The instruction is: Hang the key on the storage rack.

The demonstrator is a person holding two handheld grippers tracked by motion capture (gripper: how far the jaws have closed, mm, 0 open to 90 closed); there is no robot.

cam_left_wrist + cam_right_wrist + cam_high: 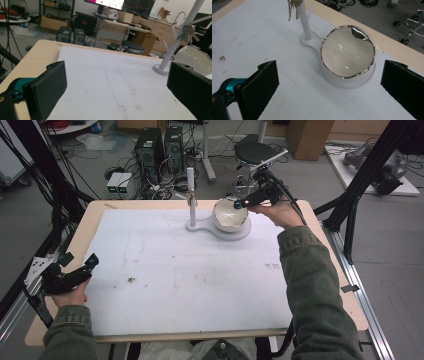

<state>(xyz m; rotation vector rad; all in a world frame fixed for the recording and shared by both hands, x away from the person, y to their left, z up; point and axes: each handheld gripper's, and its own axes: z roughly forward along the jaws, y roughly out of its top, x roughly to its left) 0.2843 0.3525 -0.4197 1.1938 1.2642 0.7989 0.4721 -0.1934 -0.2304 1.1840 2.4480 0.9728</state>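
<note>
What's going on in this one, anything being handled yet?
Not yet. A person sits at the table with a tool in each hand. The right tool hovers, jaws open, just above the silver-rimmed white bowl at the far side, gripping nothing. A bunch of keys hangs on the white peg stand beside the bowl. The left tool is open too, held at the near left edge, away from everything.

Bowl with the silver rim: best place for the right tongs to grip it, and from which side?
Grip the bowl by its thin silver rim, one jaw inside and one outside, coming from above on the side away from the white stand and its hanging keys. The right tongs, already open over it, look too narrow to span it.
</note>
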